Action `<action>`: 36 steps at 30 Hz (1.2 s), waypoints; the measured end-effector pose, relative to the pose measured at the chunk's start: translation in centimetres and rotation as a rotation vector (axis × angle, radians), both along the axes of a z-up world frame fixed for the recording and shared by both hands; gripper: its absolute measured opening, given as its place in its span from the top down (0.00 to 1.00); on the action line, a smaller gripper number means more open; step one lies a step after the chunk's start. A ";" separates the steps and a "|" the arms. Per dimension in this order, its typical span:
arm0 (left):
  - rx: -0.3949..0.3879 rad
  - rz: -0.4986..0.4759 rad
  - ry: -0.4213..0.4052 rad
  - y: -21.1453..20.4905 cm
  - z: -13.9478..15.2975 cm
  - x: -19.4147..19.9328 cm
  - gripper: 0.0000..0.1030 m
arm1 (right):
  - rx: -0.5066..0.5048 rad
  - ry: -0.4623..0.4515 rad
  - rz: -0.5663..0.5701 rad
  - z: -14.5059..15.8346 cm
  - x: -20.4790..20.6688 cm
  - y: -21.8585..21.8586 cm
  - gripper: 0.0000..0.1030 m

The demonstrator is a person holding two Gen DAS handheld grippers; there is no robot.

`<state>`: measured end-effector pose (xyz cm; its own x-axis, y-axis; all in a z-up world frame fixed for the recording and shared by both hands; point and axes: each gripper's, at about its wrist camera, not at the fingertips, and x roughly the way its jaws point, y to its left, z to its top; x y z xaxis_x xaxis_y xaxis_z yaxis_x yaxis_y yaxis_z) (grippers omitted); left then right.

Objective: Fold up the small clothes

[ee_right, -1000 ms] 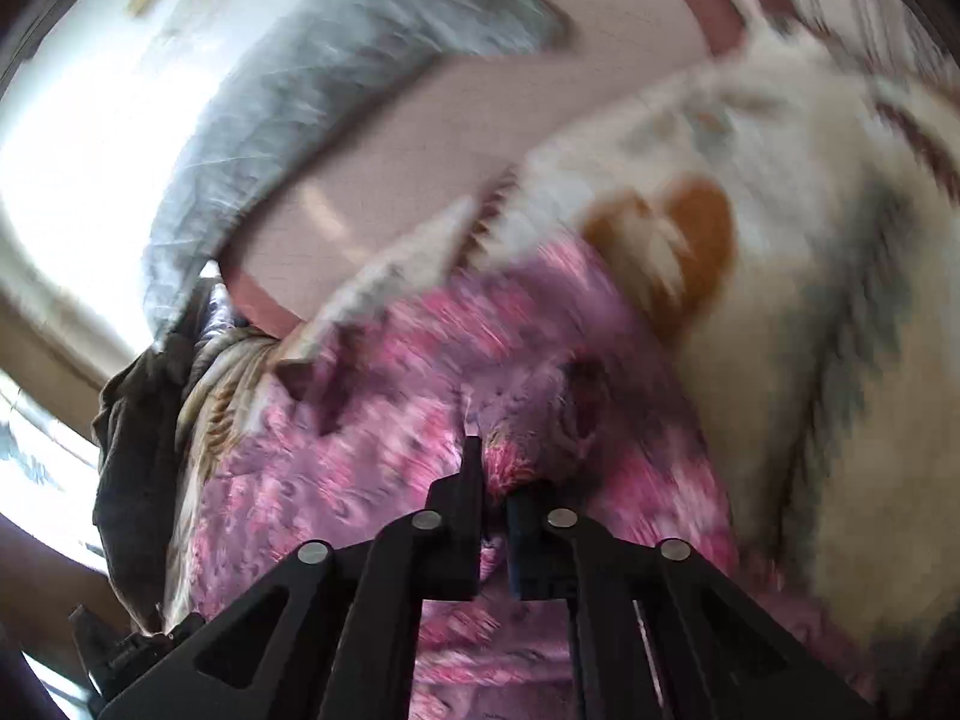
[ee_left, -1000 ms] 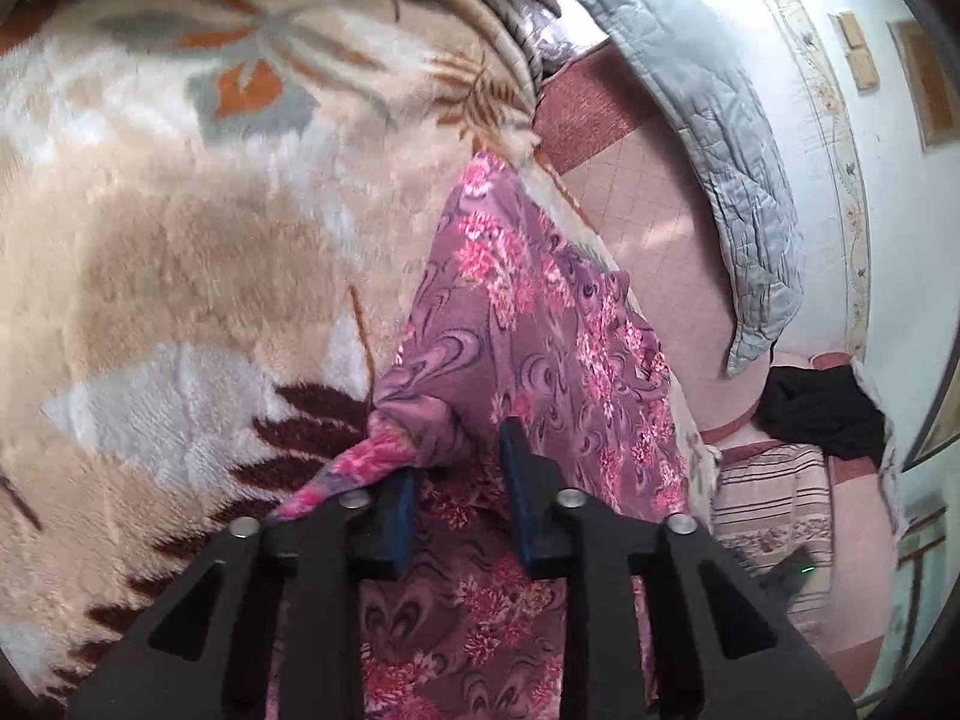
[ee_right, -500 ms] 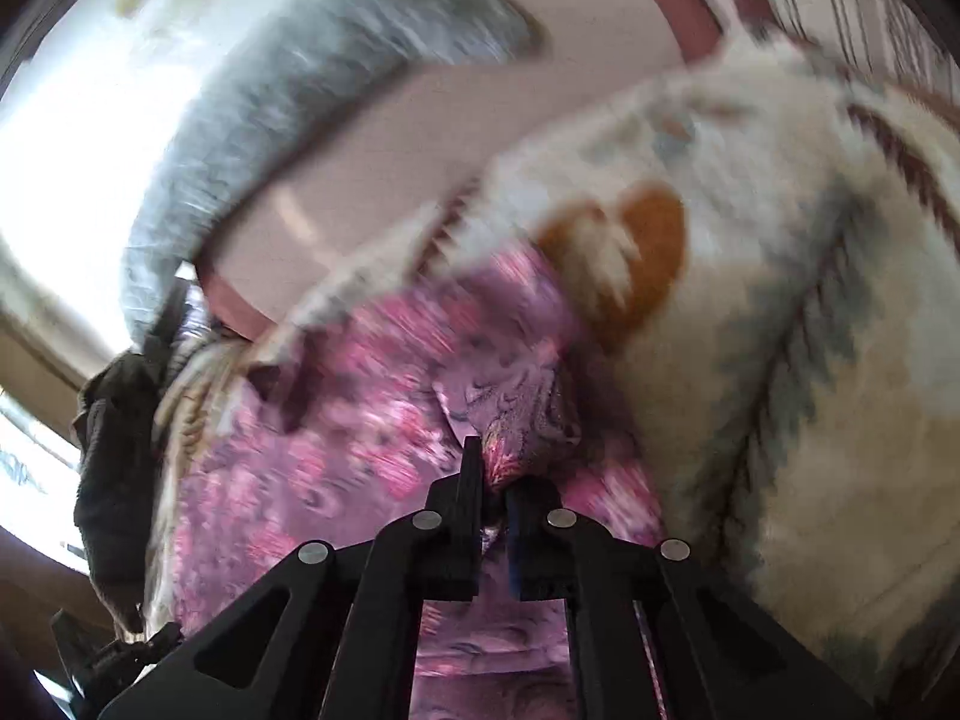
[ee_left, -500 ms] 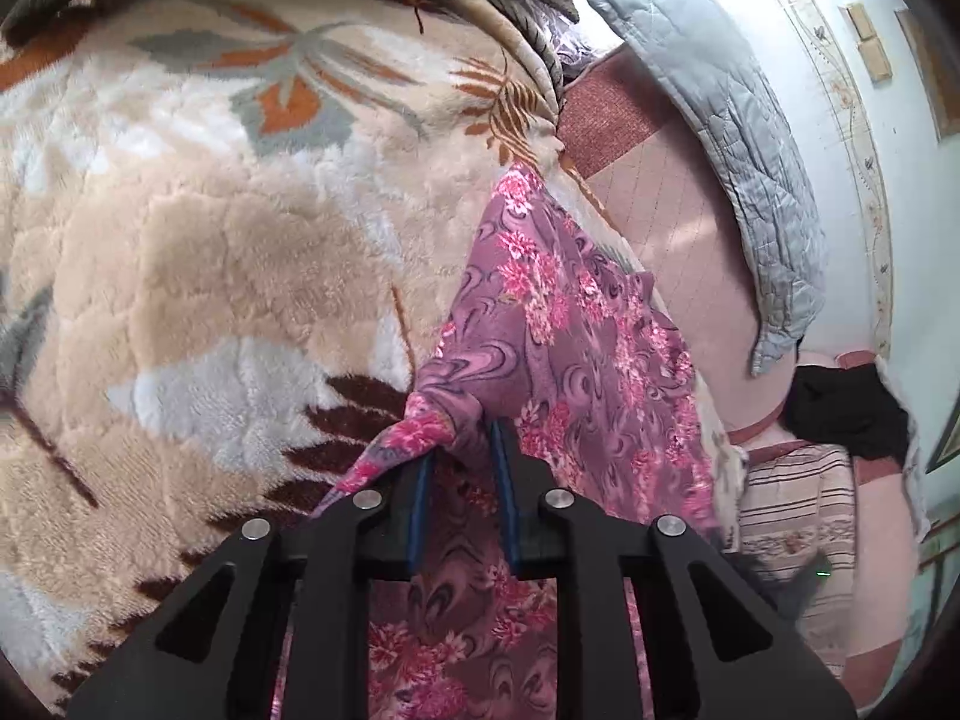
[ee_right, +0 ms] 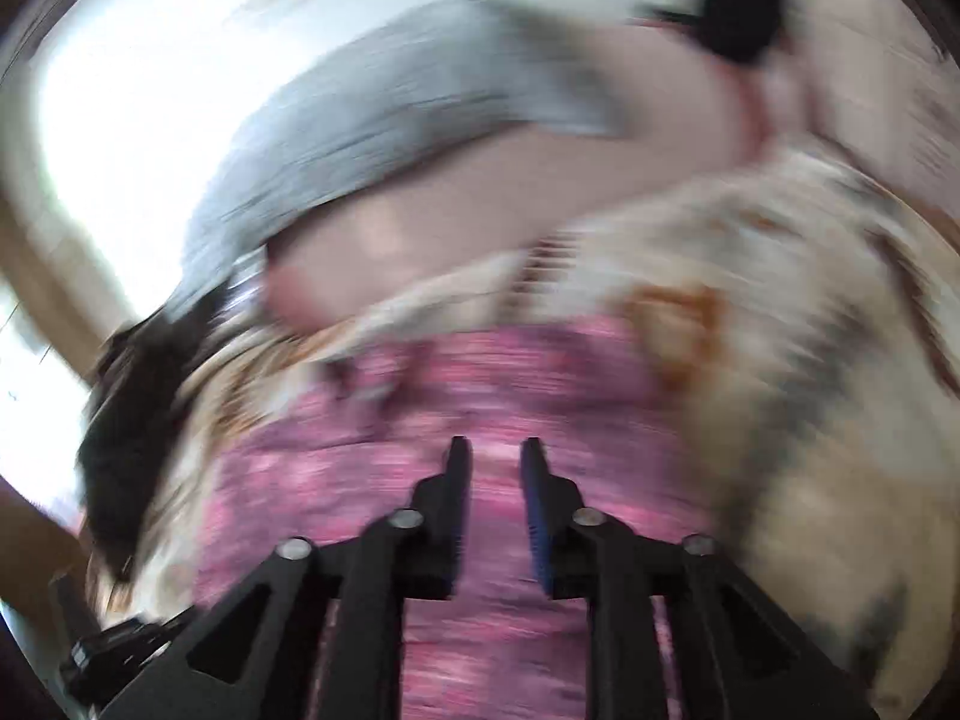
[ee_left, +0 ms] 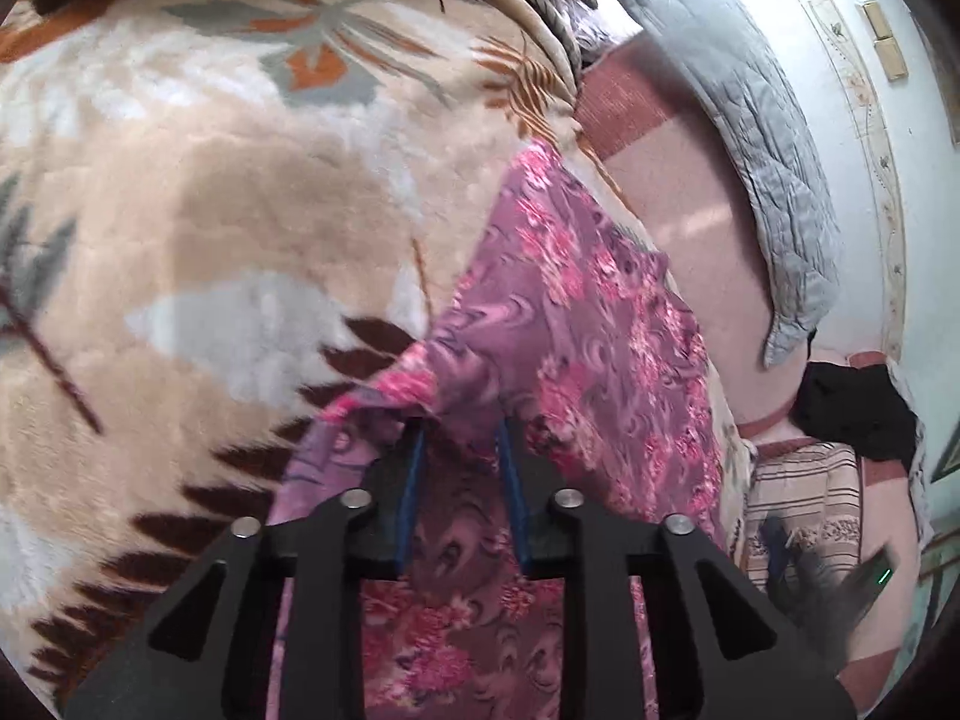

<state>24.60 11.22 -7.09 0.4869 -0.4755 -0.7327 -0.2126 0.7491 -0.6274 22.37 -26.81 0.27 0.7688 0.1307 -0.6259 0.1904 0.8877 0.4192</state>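
Lying along the plush blanket (ee_left: 228, 228) at the bed's edge, the pink floral garment (ee_left: 576, 324) runs lengthwise away from the left gripper (ee_left: 461, 438), whose jaws, just opening, stand slightly apart around a bunched hem fold. From the blurred right view, the right gripper (ee_right: 493, 456), its jaws just opened and empty, hangs over the same garment (ee_right: 480, 396). Thin and limp, the cloth looks best taken at hem or corners.

Both grippers (ee_left: 459, 438) (ee_right: 495, 456): black angular frames; silver screws; blue-lined jaws

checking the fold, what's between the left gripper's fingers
A bunched fold of the pink floral garment sits at the left gripper's fingertips, jaws just opened; seen in the left wrist view.
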 end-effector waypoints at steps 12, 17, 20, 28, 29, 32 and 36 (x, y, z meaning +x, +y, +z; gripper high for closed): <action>-0.021 0.016 -0.001 0.7 -0.2 0.5 0.79 | -0.102 0.141 0.543 -3.6 18.8 19.3 0.59; -0.037 0.025 0.001 1.2 -0.2 0.7 0.79 | -0.178 0.212 0.696 -5.9 19.6 21.9 0.63; -0.034 0.039 0.001 1.5 -0.1 0.6 0.81 | -0.323 0.148 0.789 -4.7 18.6 24.1 0.97; -0.043 0.061 0.017 2.3 -0.2 0.4 0.86 | -0.310 0.132 0.563 -5.3 18.6 23.0 0.88; -0.037 0.066 0.016 2.2 -0.1 0.3 0.85 | -0.283 0.114 0.546 -4.5 17.8 22.5 0.88; -0.008 0.033 -0.008 0.5 0.8 -0.9 0.85 | -0.131 0.046 0.538 -2.9 14.0 19.9 0.85; 0.062 -0.030 -0.099 -1.7 2.9 -2.1 0.85 | -0.006 0.131 0.477 -5.7 8.8 15.6 0.72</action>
